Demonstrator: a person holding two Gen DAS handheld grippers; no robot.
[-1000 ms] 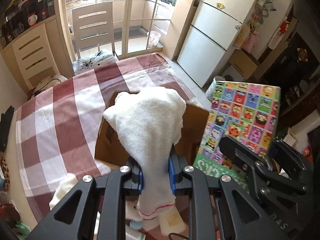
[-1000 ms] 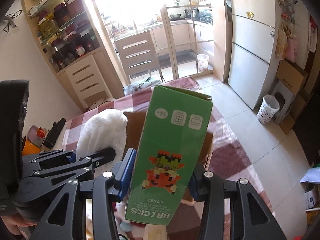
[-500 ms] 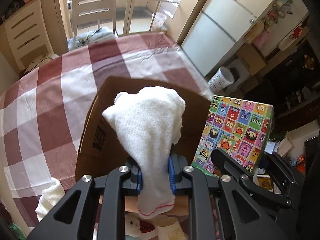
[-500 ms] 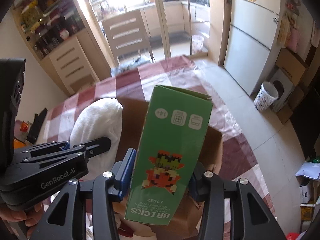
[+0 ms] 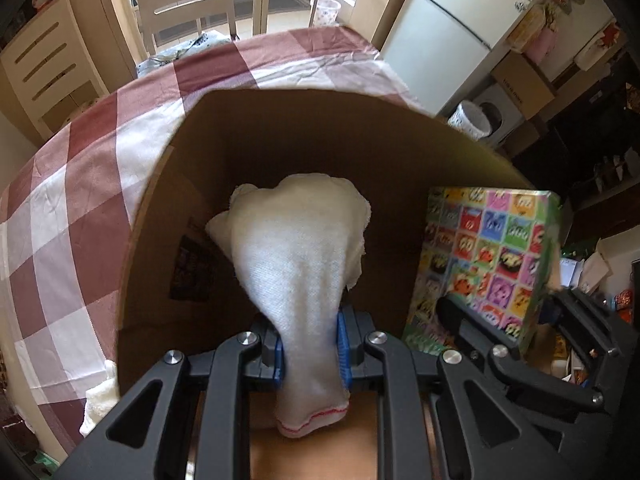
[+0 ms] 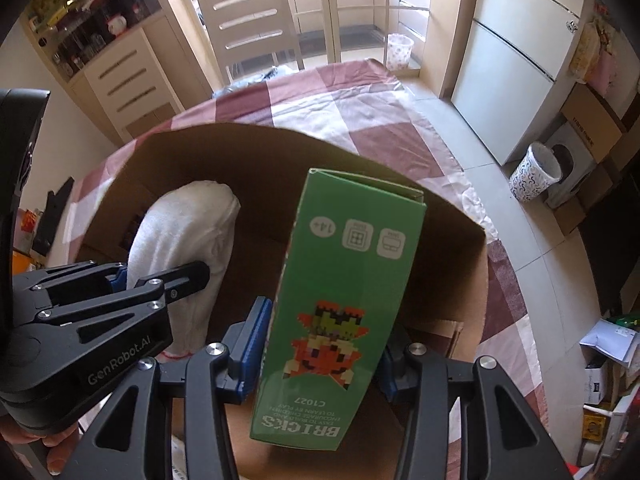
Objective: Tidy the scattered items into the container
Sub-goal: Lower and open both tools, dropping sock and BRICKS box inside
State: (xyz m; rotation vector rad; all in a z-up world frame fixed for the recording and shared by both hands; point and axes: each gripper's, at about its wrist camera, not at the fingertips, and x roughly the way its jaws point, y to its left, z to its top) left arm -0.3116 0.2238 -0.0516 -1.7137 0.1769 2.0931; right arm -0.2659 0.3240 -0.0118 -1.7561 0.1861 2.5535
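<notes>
White terry cloth (image 5: 298, 264) sat pinched between the blue pads of the left gripper (image 5: 311, 346), its long axis running away from the jaws into the open brown cardboard box (image 5: 280, 132), red-stitched hem trailing behind them. The right gripper (image 6: 320, 354) was clamped on a tall green cardboard bricks box (image 6: 340, 308), which stood lengthwise along the fingers, its far end pointing down into the same carton. The carton rested on a red-and-white checked tablecloth (image 5: 72, 208).
</notes>
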